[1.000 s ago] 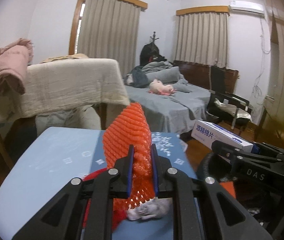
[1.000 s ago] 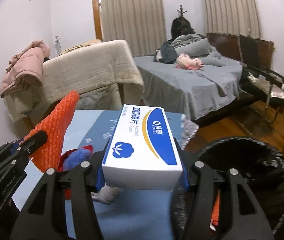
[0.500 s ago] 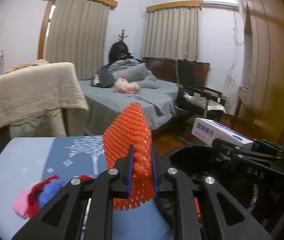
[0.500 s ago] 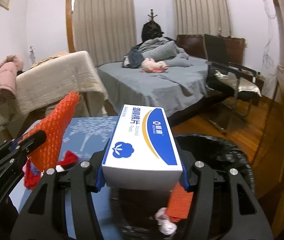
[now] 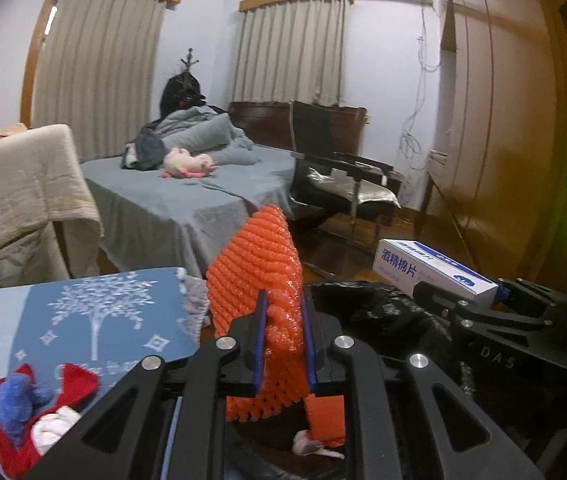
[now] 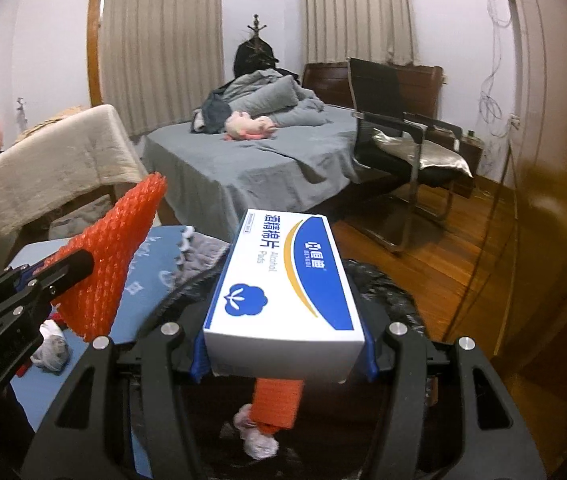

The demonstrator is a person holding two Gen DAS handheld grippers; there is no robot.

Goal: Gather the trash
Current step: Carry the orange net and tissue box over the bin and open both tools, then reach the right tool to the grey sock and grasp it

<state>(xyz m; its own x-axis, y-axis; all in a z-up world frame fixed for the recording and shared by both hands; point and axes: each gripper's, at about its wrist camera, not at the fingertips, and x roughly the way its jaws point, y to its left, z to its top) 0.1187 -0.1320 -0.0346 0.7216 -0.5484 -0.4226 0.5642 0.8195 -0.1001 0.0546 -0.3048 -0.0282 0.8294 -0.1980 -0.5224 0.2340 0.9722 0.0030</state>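
My left gripper [image 5: 282, 340] is shut on an orange foam net [image 5: 257, 276] and holds it over the near rim of a bin lined with a black bag [image 5: 379, 316]. The net also shows in the right wrist view [image 6: 111, 256]. My right gripper [image 6: 283, 354] is shut on a white and blue alcohol pads box [image 6: 283, 280], held above the bin [image 6: 387, 292]. The box shows at the right in the left wrist view [image 5: 431, 272]. An orange piece [image 6: 277, 408] and a crumpled tissue [image 6: 257, 440] lie inside the bin.
A blue table [image 5: 83, 320] stands left of the bin, with a red and blue cloth bundle [image 5: 27, 412] and a crumpled tissue [image 6: 49, 344] on it. Behind are a grey bed [image 6: 267, 160], a black chair [image 6: 403, 136] and a wooden wardrobe [image 5: 495, 140].
Both grippers have swung right, away from the table and over the bin, still holding the net and the box. The inside of the bin has come into view.
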